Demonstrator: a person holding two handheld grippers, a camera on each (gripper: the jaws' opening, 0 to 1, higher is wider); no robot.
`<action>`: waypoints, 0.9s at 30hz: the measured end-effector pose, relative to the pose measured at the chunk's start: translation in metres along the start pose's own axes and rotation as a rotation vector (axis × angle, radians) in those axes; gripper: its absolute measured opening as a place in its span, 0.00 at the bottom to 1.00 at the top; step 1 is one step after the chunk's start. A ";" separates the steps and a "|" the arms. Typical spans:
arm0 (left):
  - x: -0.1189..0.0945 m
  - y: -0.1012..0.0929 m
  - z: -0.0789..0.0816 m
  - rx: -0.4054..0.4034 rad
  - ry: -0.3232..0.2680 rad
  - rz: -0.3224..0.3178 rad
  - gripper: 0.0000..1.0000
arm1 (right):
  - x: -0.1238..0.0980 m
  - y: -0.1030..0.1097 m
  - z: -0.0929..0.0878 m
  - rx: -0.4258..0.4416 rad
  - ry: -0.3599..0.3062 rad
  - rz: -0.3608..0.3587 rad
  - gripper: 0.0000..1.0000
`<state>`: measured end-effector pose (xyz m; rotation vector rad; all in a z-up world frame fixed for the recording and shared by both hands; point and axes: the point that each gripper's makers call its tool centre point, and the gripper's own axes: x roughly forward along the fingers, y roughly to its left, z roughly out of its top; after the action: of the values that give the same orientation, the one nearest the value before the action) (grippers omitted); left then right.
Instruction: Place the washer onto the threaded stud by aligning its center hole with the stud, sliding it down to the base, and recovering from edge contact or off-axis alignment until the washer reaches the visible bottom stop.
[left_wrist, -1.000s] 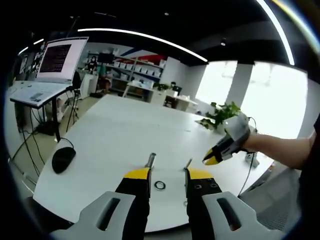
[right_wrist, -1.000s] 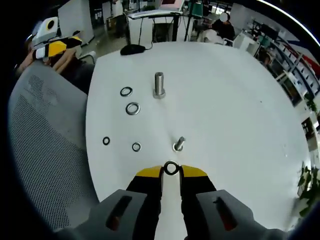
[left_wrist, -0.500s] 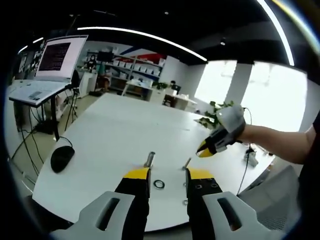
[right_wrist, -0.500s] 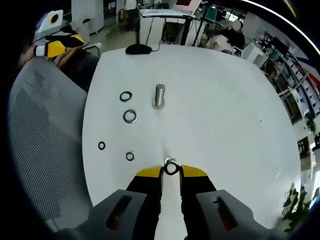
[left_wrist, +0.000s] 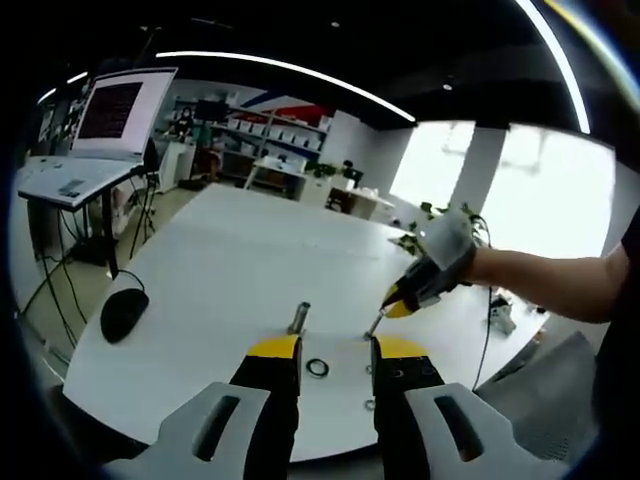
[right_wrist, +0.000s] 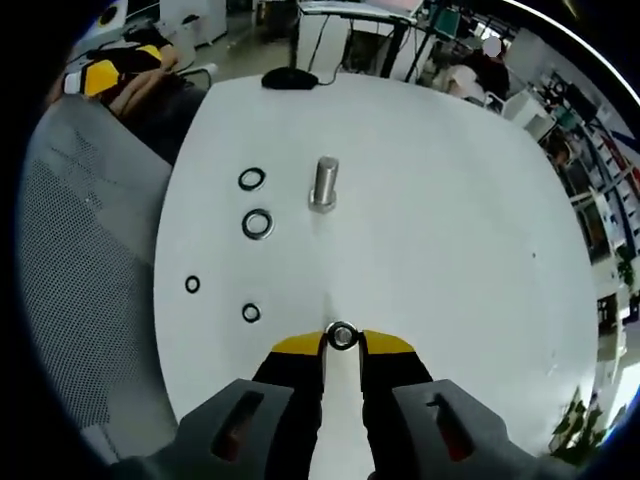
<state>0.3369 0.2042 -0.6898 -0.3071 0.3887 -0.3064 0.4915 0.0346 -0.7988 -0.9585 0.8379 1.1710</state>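
The right gripper (right_wrist: 342, 343) has its fingers pinched narrowly on the rim of a small metal washer (right_wrist: 342, 336), holding it flat and directly over the small threaded stud (left_wrist: 372, 325), so its hole appears lined up to slide down. In the left gripper view the right gripper's yellow tips sit at the stud's top. The left gripper (left_wrist: 335, 352) waits low with fingers apart and empty. On the white counter (right_wrist: 440, 220) spare washers (right_wrist: 257, 223) lie to one side, near a larger stud (right_wrist: 323, 183). A computer mouse (left_wrist: 119, 315) rests further off.
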 end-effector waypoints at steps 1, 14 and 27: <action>0.000 0.000 0.000 -0.002 0.000 0.000 0.25 | 0.001 0.000 -0.001 0.000 0.004 0.002 0.15; 0.001 0.001 -0.002 -0.008 0.015 0.003 0.25 | 0.010 0.000 -0.004 0.000 0.020 0.024 0.15; 0.002 0.002 -0.003 -0.011 0.023 0.007 0.24 | 0.027 0.004 -0.012 0.003 0.055 0.045 0.15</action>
<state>0.3379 0.2048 -0.6938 -0.3129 0.4144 -0.3016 0.4928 0.0339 -0.8282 -0.9772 0.9086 1.1859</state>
